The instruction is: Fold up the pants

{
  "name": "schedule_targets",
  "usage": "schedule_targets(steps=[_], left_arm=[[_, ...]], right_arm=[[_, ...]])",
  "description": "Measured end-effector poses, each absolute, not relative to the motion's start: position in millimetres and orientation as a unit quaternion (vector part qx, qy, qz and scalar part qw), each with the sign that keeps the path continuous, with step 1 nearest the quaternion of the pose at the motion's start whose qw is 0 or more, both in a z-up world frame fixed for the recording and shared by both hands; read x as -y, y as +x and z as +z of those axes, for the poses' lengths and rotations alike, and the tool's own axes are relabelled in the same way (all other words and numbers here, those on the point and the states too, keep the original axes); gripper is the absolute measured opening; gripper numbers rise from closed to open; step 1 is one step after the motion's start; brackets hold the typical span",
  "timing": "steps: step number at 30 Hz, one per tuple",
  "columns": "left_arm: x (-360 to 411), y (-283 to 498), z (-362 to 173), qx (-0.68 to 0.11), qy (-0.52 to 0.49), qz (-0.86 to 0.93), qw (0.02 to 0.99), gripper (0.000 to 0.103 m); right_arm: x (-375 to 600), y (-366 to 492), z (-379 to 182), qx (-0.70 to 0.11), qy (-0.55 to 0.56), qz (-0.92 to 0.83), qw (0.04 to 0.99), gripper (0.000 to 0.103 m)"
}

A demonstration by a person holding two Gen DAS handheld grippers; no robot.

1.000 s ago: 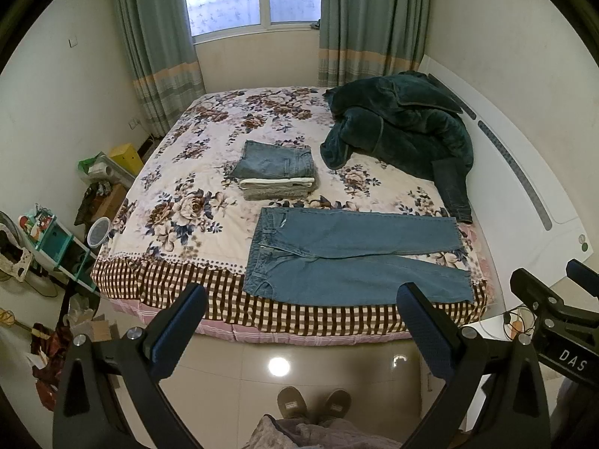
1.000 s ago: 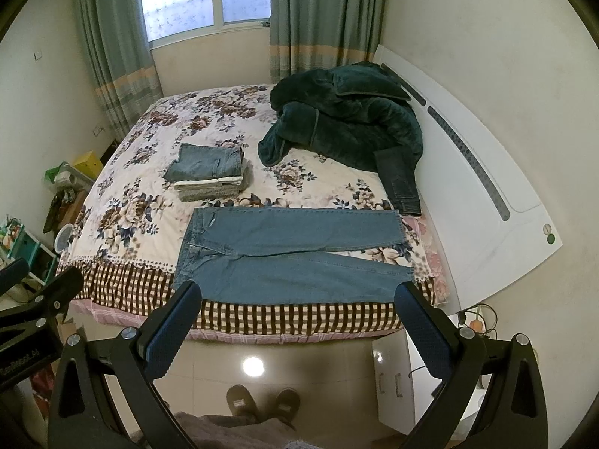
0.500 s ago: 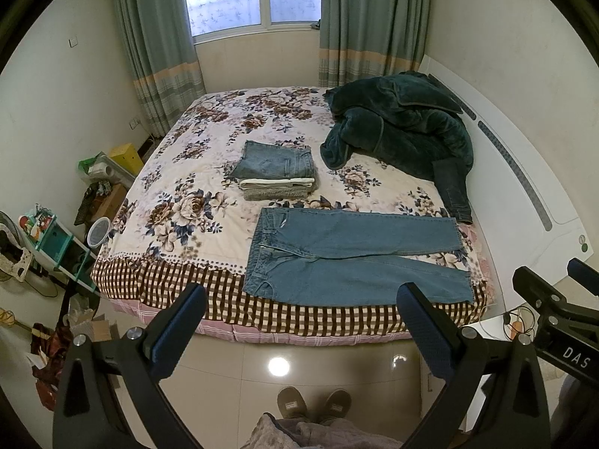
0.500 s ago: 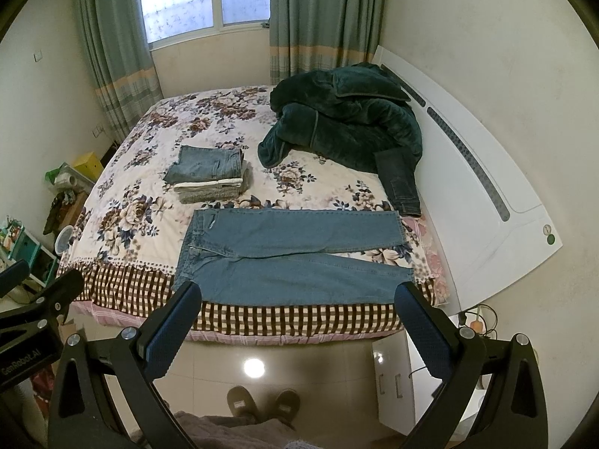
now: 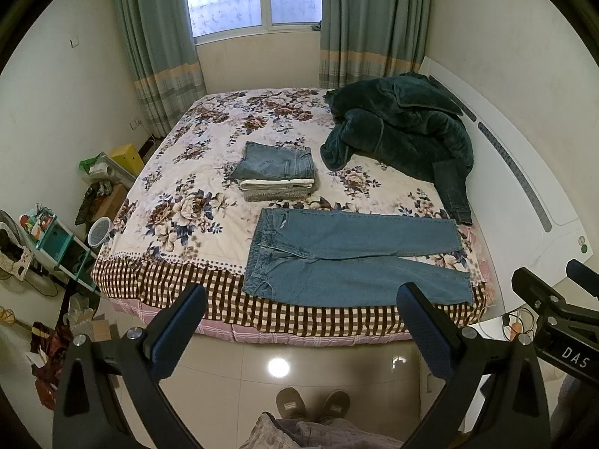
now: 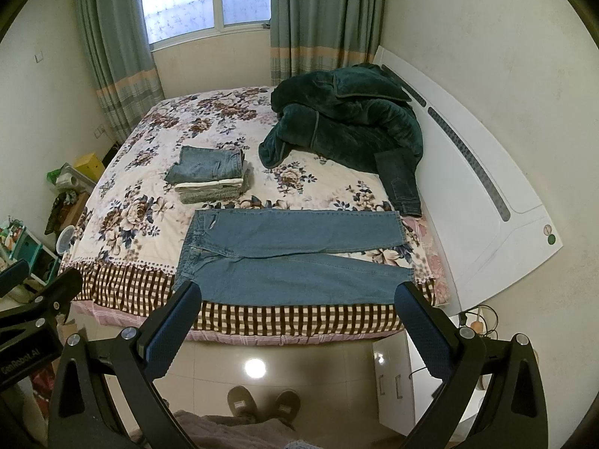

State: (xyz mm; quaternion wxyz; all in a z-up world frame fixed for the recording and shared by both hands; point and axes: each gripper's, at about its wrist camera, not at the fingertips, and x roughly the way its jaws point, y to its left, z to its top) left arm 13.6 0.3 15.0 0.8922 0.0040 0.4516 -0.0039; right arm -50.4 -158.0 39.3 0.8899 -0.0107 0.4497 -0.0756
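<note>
Left wrist: 1 jeans (image 5: 348, 258), 1 folded stack (image 5: 279, 172)

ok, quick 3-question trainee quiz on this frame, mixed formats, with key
1. True or false: the blue jeans lie spread flat along the near edge of the bed, with neither gripper touching them.
2. Multiple choice: what is on top of the folded stack behind the jeans?
A. a white towel
B. folded denim
C. the dark green blanket
3. Fill in: the waistband of the jeans points to the ____ of the picture in both views.

Key
1. True. The left gripper and right gripper are both open, above the floor.
2. B. The dark green blanket is heaped by the headboard.
3. Left.
</note>
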Motion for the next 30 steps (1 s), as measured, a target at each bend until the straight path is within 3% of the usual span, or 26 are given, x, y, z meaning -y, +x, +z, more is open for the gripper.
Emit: schedule_targets(steps=[16, 21, 30], left_arm=[[0.6, 36.7, 10.9, -0.438, 0.001, 0.029, 0.898, 0.103], [7.0, 78.5, -9.3, -0.423, 0.019, 0.071, 0.903, 0.103], [19.5, 187.9, -69.7, -0.466, 0.026, 0.081, 0.881, 0.103]], right_arm=[[171.9, -33.8, 31.4, -0.457, 0.014, -0.086, 0.885, 0.103], [203.5, -6.5, 7.5, -0.460, 0.031, -0.109, 0.881, 0.103], [278.8, 101.0, -61.0, -0.481, 0.071, -0.161, 0.859, 0.103]])
